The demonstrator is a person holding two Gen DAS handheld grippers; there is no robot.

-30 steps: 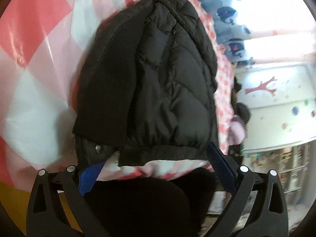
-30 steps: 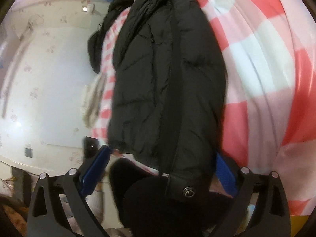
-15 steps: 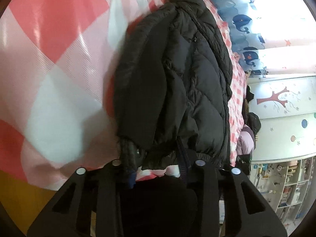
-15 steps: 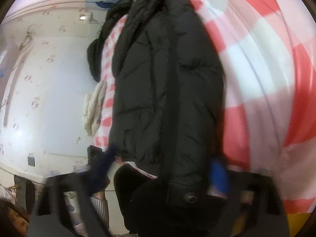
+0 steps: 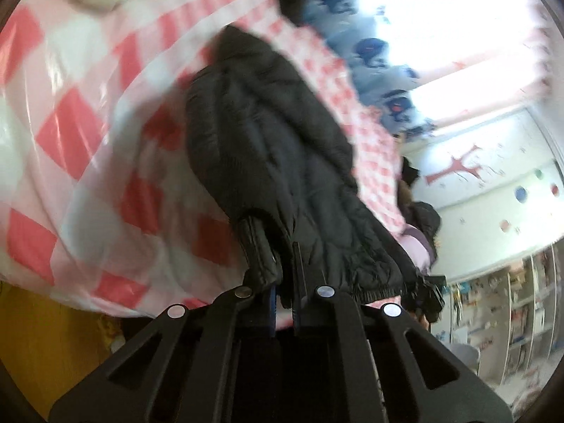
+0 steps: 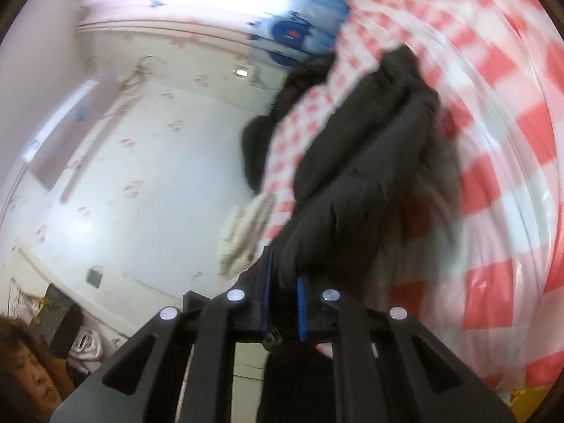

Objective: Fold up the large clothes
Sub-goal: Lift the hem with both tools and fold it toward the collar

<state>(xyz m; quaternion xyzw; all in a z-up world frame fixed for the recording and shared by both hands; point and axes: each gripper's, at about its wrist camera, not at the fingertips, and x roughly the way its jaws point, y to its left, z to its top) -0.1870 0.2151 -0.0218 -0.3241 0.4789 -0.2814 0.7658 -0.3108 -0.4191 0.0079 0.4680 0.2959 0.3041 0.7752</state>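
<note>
A black puffer jacket lies lengthwise on a red-and-white checked cover, folded narrow, with its hem nearest me. My left gripper is shut on the hem by the snap placket. In the right wrist view the jacket runs away from me over the same cover. My right gripper is shut on the hem's other corner, which is lifted off the cover.
A cream garment and a dark garment hang off the cover's left edge. A blue patterned curtain hangs behind. Shelves stand at the right. A person's head shows low on the left.
Both grippers have closed on the jacket's hem corners and lifted them. The views have tilted up and the jacket's near end is drawn narrower.
</note>
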